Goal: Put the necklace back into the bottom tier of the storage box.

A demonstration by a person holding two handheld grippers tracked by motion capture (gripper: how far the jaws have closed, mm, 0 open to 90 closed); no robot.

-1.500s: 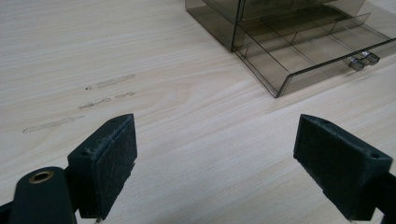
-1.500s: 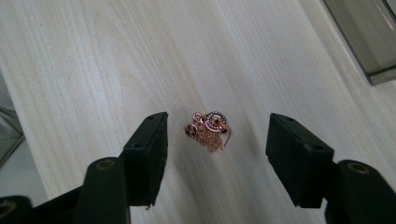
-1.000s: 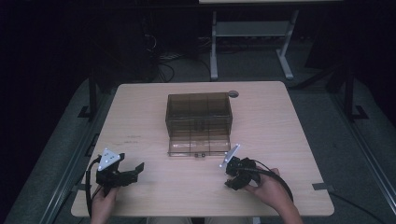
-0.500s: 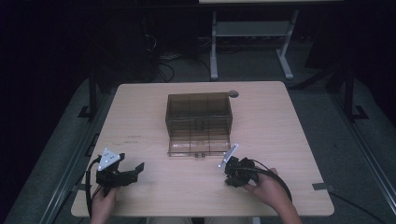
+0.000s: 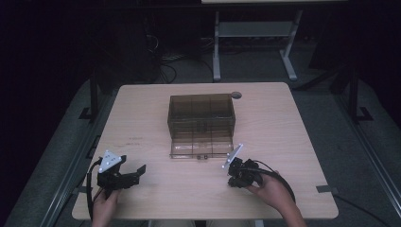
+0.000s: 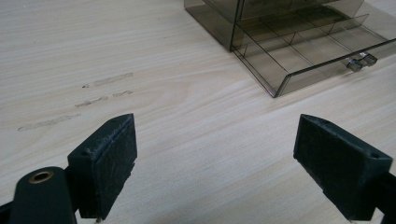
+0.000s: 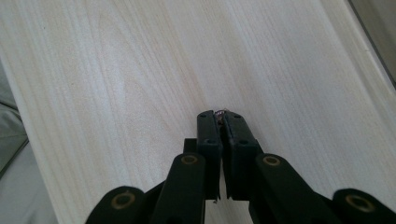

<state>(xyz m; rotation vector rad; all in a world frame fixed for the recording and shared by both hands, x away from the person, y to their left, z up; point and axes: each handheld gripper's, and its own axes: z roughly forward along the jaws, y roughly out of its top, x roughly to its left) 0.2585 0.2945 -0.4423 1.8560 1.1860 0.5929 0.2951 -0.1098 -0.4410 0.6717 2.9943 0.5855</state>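
A smoky clear drawer box (image 5: 201, 113) stands mid-table, its bottom drawer (image 5: 202, 149) pulled out toward me. The left gripper view looks into the drawer (image 6: 303, 56), whose divided cells hold nothing. My left gripper (image 5: 135, 172) rests near the front left edge, its jaws wide open (image 6: 215, 135) over bare wood. My right gripper (image 5: 230, 182) lies just in front of the drawer, to its right. Its jaws have just been closing and now meet (image 7: 219, 116), pinching a tiny wiry glinting object (image 7: 219, 112) at the tips.
The light wooden table (image 5: 283, 123) has a small dark round disc (image 5: 236, 95) behind the box. Faint scuff marks (image 6: 93, 93) lie on the wood left of the box. Dark floor and a white frame (image 5: 250, 33) lie beyond the far edge.
The right gripper's jaws have drawn together. Both hands have stayed where they were, and the box and drawer have not moved.
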